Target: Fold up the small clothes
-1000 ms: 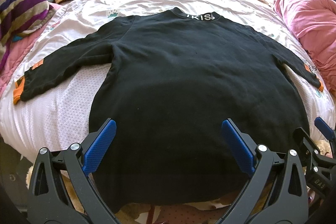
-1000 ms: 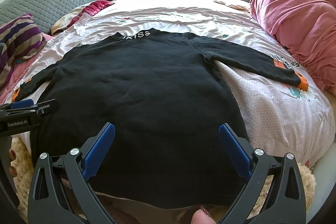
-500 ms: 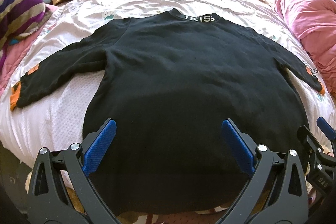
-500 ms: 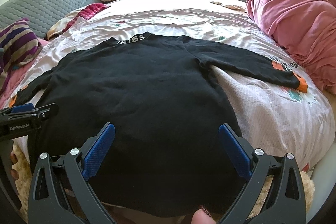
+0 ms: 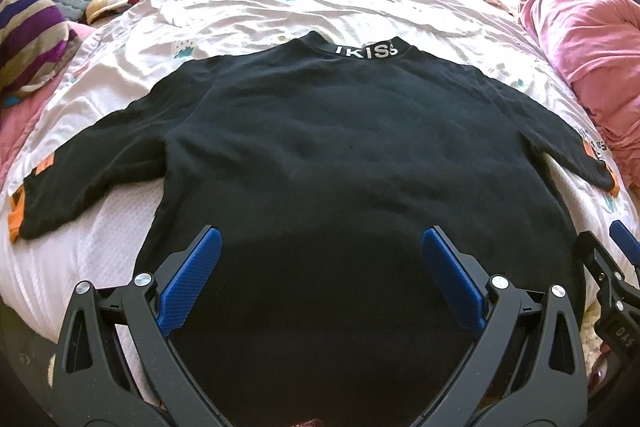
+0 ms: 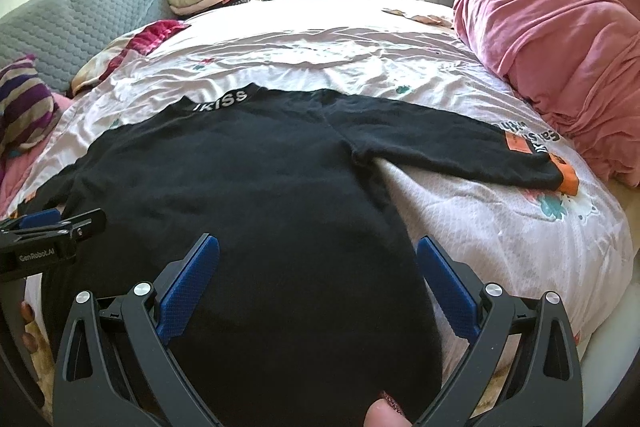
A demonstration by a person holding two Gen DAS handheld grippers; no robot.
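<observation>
- Sweater (image 5: 340, 163) spread flat at bed (image 5: 256, 7) near edge, sleeves out: ready to fold.
- Left tool (image 5: 320, 247), right tool (image 6: 318, 255) released, over hem.

Both wrist views low at bed's foot, facing headward, sharing black sweater (image 5: 340, 155)

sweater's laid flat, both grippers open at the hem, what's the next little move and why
Probably reach the right gripper out to the right sleeve and pinch it near the orange cuff. The black sweater lies flat on the bed with both sleeves spread out, and neither the right nor the left gripper holds anything, so folding a sleeve inward seems the natural start.
</observation>
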